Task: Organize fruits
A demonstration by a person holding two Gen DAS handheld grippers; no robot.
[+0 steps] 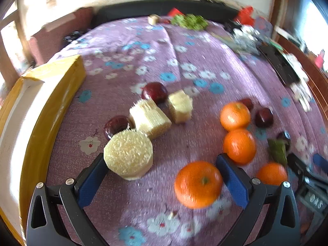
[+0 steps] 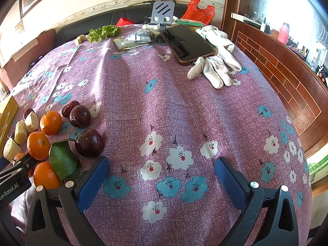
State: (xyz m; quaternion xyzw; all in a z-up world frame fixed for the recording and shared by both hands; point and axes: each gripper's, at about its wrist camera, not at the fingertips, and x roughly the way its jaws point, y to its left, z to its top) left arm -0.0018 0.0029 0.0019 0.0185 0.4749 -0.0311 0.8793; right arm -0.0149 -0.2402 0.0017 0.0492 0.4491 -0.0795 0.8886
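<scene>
In the left wrist view my left gripper (image 1: 162, 170) is open above the floral cloth. An orange (image 1: 197, 184) lies between its fingers, close to the right one, and a round sugarcane piece (image 1: 128, 153) sits at the left fingertip. More sugarcane pieces (image 1: 149, 119), dark plums (image 1: 154, 92) and oranges (image 1: 239, 145) lie beyond. My right gripper (image 2: 162, 170) is open over bare cloth with nothing between its fingers. To its left lie a dark plum (image 2: 89, 145), a green leaf (image 2: 62, 160) and oranges (image 2: 38, 145).
A yellow box (image 1: 41, 102) stands at the left table edge. At the far side are a phone (image 2: 187, 43), white gloves (image 2: 217, 69), lettuce (image 2: 103, 32) and a red bag (image 2: 197, 10). The table's right edge drops to a tiled floor (image 2: 287, 82).
</scene>
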